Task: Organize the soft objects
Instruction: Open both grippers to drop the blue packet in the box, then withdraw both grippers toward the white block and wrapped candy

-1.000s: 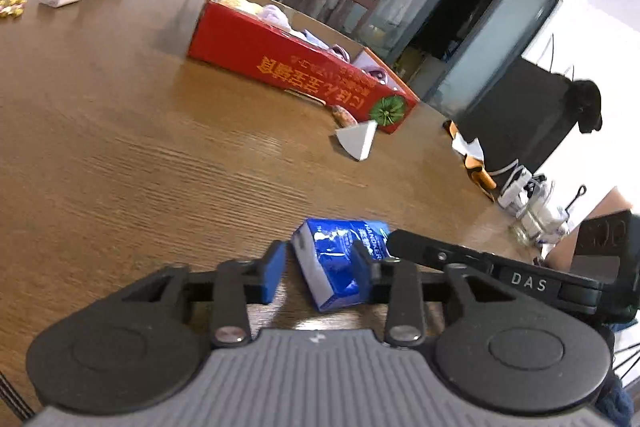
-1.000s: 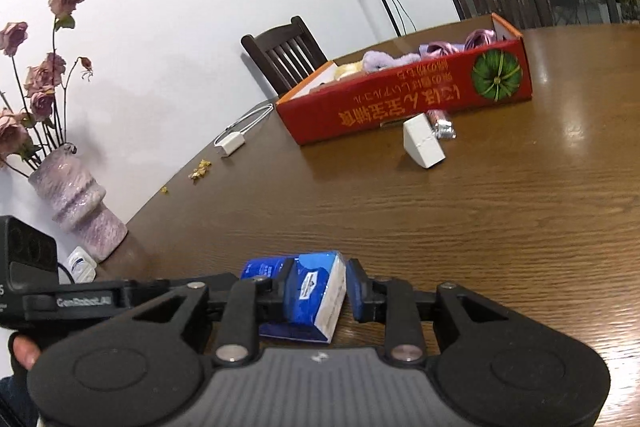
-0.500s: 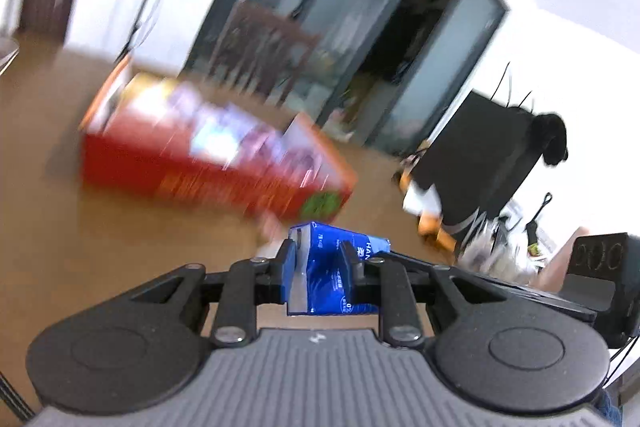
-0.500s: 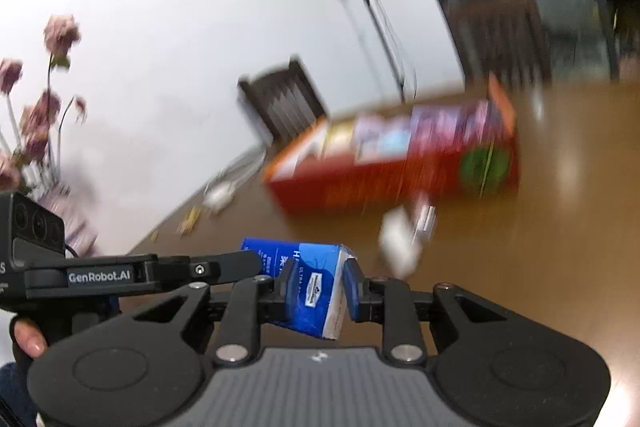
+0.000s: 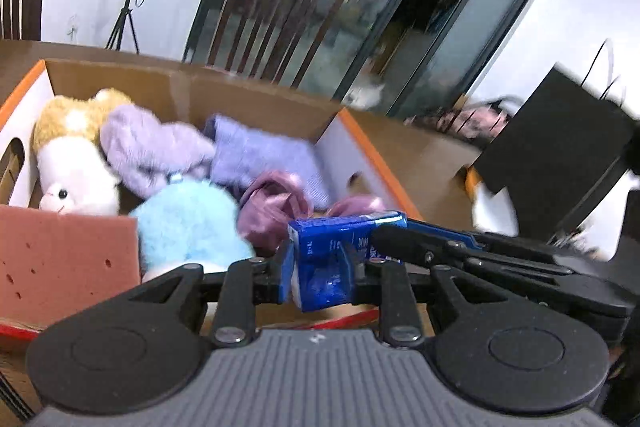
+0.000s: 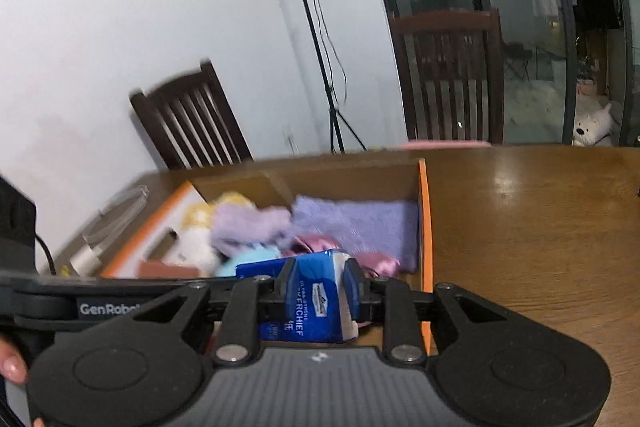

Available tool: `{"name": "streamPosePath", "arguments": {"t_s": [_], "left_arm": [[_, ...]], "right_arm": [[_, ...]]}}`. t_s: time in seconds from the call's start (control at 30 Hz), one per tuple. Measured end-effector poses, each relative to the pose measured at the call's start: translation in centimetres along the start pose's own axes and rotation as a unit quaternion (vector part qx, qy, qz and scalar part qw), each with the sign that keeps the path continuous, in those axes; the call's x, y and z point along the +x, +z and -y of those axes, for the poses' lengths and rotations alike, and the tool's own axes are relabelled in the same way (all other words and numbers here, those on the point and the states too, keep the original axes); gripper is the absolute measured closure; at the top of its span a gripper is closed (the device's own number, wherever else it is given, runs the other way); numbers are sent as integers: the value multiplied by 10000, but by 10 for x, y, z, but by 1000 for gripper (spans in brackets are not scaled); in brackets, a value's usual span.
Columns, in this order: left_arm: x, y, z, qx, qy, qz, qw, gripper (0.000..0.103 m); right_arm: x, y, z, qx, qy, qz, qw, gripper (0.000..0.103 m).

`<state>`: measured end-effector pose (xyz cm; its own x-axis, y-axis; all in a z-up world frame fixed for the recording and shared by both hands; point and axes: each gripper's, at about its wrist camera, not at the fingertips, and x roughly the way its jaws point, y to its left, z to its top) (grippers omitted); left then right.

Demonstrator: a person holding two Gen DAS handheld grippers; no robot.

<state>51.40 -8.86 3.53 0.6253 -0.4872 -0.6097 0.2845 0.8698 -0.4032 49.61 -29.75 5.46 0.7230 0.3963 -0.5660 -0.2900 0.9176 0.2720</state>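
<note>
Both grippers, left gripper [image 5: 316,277] and right gripper [image 6: 318,293], are clenching 1 blue tissue pack [image 5: 336,255] above the cardboard box [image 5: 248,99] of plush toys; right jaws are opening slightly. Light and squashy, it is probably best pinched across its narrow sides.

A box [image 5: 188,95] on the bench [image 6: 520,211] holds plush toys [image 5: 76,155], cloths [image 5: 260,155] and a sponge [image 5: 64,259]; chairs [image 6: 448,75] stand behind it
</note>
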Motion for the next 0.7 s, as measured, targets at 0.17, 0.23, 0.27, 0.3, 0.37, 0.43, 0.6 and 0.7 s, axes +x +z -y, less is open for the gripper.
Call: {"name": "streamPosePath", "arguments": {"t_s": [0.17, 0.23, 0.27, 0.3, 0.37, 0.43, 0.6, 0.7], "left_arm": [[-12, -10, -4, 268, 239, 223, 9991, 57], [-25, -9, -7, 267, 187, 333, 9989, 54], [-33, -8, -7, 289, 191, 404, 9986, 52], [-42, -8, -7, 333, 229, 483, 9980, 49], [-60, -7, -4, 441, 340, 612, 9966, 46], [-74, -9, -2, 531, 475, 703, 9950, 44], [-128, -32, 2, 925, 811, 911, 9882, 30], [-161, -46, 4, 1118, 939, 1082, 9833, 23]], "right_arm": [[10, -9, -3, -103, 270, -247, 9993, 71], [7, -7, -1, -134, 300, -221, 9992, 66], [0, -7, -3, -168, 328, -181, 9992, 64], [-5, -6, -4, -203, 378, -147, 9990, 63], [-17, 0, -10, -271, 361, -28, 9990, 60], [-35, 4, -12, -388, 246, 99, 9989, 58], [-88, 3, -21, -596, 34, 466, 9971, 48], [-120, -3, -27, -780, -154, 680, 9945, 42]]}}
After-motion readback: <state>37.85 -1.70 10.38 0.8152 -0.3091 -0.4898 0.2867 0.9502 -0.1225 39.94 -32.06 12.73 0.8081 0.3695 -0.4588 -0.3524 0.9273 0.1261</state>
